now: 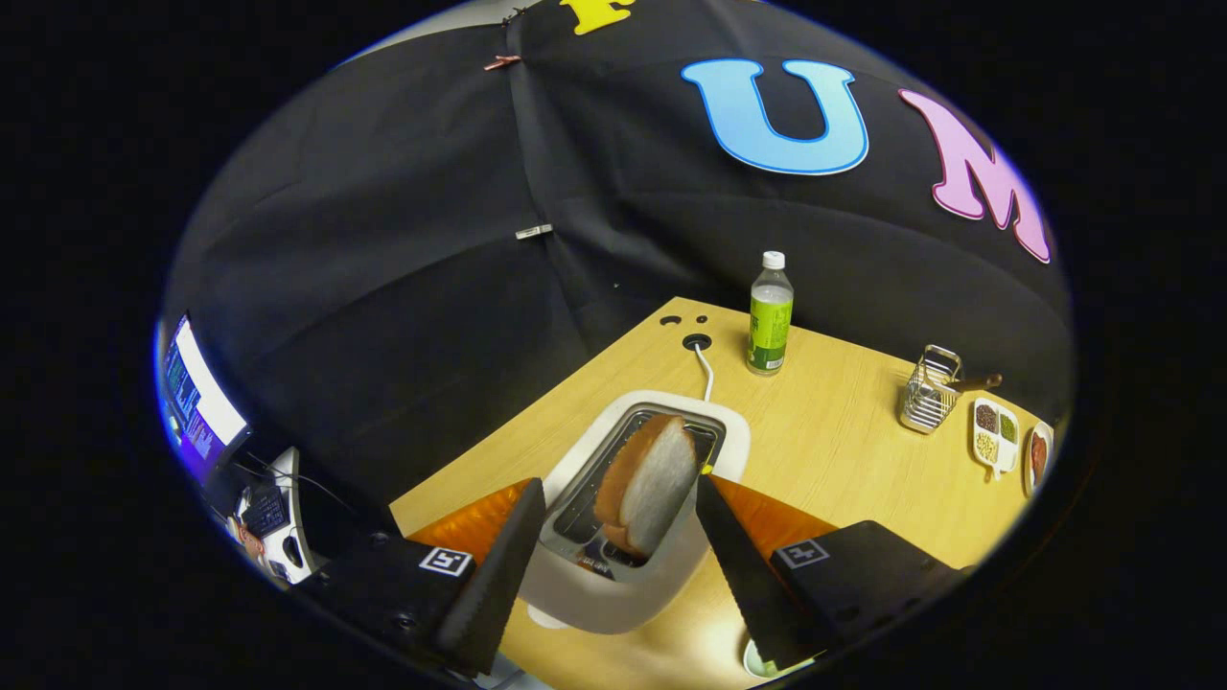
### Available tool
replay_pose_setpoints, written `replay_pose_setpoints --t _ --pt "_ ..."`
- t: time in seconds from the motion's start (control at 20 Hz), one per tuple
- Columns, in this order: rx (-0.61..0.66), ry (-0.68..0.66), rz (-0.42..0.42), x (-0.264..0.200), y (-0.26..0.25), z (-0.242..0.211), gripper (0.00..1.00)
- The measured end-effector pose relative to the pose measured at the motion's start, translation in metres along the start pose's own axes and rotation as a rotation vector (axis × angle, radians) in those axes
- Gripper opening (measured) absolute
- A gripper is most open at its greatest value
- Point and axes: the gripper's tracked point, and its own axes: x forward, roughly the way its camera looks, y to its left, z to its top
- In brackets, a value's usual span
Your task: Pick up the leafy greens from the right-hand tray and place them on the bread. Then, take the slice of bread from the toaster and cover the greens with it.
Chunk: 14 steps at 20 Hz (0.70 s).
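The step in hand looks like the second one: fetching the slice of bread (648,484) from the toaster (633,508). The tool (613,498) hangs wide open, holding nothing. Its left finger sits off the toaster's left side, the slice stands tilted in the slot between the fingers, and the right finger flanks it. Next it needs to descend and close on the slice. Beyond, on the table (834,450), stands a bottle (770,314).
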Motion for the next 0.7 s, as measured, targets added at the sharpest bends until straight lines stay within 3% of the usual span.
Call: replay_pose_setpoints --t 0.25,0.4,0.45,0.7 --pt "0.033 0.008 -0.041 0.024 -0.006 -0.004 0.91" --pt "0.037 0.021 -0.069 0.028 -0.013 -0.009 0.69" --pt "0.037 0.024 -0.073 0.028 -0.014 -0.010 0.67" --pt "0.039 0.040 -0.101 0.029 -0.020 -0.012 0.36"
